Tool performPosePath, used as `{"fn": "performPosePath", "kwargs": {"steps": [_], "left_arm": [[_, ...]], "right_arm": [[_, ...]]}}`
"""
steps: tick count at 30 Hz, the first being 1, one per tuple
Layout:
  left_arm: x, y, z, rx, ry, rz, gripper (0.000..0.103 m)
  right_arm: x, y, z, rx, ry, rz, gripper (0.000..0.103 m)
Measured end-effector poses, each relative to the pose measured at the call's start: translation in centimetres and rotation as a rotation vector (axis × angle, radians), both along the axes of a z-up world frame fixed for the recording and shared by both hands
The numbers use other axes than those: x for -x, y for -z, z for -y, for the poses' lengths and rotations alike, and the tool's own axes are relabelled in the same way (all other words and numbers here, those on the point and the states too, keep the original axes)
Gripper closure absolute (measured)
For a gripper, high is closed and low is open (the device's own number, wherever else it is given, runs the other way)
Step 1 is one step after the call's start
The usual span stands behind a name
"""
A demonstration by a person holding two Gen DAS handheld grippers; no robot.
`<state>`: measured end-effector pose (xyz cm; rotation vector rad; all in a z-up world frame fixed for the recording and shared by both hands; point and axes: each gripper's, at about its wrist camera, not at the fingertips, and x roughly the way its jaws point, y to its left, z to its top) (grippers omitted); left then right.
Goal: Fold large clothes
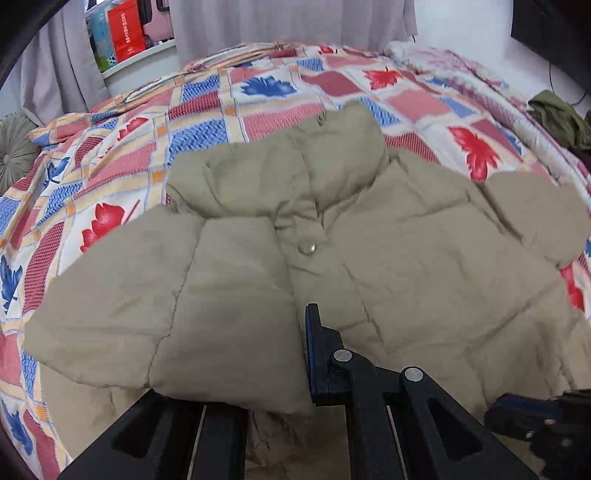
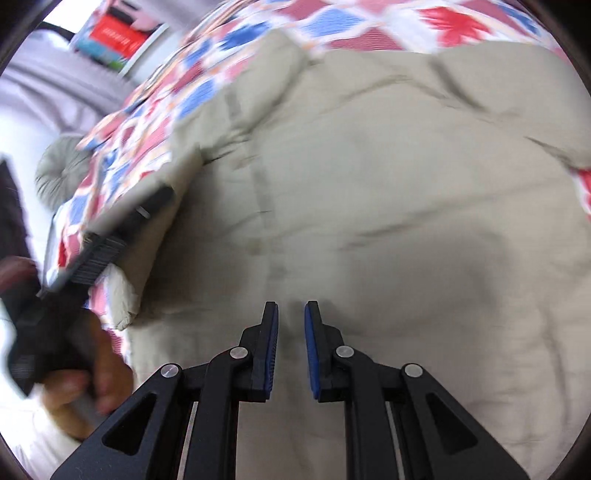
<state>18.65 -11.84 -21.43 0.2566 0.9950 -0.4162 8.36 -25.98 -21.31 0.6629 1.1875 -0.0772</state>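
A beige puffer jacket (image 1: 406, 236) lies front up on a bed, collar far from me. Its left sleeve (image 1: 177, 306) is folded over the chest and held by my left gripper (image 1: 295, 350); only the right finger (image 1: 317, 354) shows, the other is under the sleeve cuff. In the right wrist view the jacket body (image 2: 388, 192) fills the frame. My right gripper (image 2: 291, 332) hovers just over the jacket's lower part, jaws a little apart and holding nothing. The left gripper (image 2: 122, 229) shows at the left with the sleeve cuff, held by a hand.
The bed has a patchwork quilt (image 1: 258, 103) with red and blue leaves. A round grey cushion (image 1: 14, 147) sits off the bed's left side. Dark green clothing (image 1: 561, 118) lies at the far right. Curtains and a shelf with boxes (image 1: 122, 33) stand behind.
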Motion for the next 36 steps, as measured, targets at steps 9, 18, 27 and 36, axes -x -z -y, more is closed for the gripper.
{"fn": "performPosePath", "kwargs": {"steps": [9, 18, 27, 36], "left_arm": [[1.5, 0.3, -1.1, -0.057, 0.031, -0.031, 0.092], [2.7, -0.7, -3.8, 0.013, 0.041, -0.119, 0.091], [5.0, -1.8, -6.7, 0.025, -0.025, -0.079, 0.0], [-1.0, -4.5, -22.2, 0.248, -0.363, -0.105, 0.001]], "right_arm": [[0.8, 1.0, 1.8, -0.014, 0.008, -0.019, 0.087], [-0.6, -0.8, 0.4, 0.038, -0.032, -0.014, 0.087], [-1.2, -0.9, -1.5, 0.061, -0.071, -0.038, 0.086], [-3.3, -5.7, -7.6, 0.286, -0.304, 0.124, 0.019]]}}
